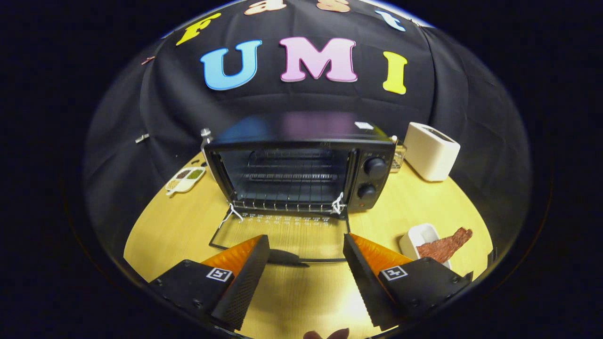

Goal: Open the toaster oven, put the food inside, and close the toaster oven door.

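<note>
Toaster oven [301, 165] sits mid-bench near the back edge, door [282, 240] already dropped flat. Gripper [306, 263] fingers apart, empty, over the door. Food [445, 246] on its dish [417, 235] near the right edge. Left to do: load, close.

- You have one black toaster oven [301, 165] with two round black knobs [375, 167].
- One white pop-up toaster [431, 150].
- One white rectangular dish [419, 239] holding one reddish-brown strip of meat [445, 247].
- One white sectioned tray of spices [185, 179].
</note>
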Demonstrator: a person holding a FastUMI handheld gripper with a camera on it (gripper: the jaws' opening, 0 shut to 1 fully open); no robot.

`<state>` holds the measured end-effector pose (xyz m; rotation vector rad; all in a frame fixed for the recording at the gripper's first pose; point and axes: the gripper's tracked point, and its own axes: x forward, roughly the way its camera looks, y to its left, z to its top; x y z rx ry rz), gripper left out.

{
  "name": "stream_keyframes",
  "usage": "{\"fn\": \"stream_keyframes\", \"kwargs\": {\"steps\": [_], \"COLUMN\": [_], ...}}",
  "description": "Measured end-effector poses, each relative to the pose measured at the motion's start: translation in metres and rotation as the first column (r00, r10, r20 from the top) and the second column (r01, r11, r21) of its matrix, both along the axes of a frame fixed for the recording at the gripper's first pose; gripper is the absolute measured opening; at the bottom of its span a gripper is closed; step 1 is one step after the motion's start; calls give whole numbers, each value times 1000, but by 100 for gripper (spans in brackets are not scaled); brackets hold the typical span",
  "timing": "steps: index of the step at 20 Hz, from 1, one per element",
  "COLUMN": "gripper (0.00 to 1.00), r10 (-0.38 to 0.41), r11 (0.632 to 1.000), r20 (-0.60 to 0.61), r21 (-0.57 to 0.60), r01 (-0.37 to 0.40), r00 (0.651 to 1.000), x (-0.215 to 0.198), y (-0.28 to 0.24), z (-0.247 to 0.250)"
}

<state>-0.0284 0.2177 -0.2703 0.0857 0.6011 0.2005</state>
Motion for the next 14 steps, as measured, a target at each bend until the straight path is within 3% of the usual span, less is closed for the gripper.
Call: {"fn": "stream_keyframes", "kwargs": {"steps": [7, 14], "gripper": [98, 98], "r10": [21, 113], "r11": [999, 993], "r20": [156, 121], "r21": [21, 17], "r01": [-24, -116], "r00": [988, 986], "x": [11, 10], "y": [-76, -156], "z": [81, 95]}}
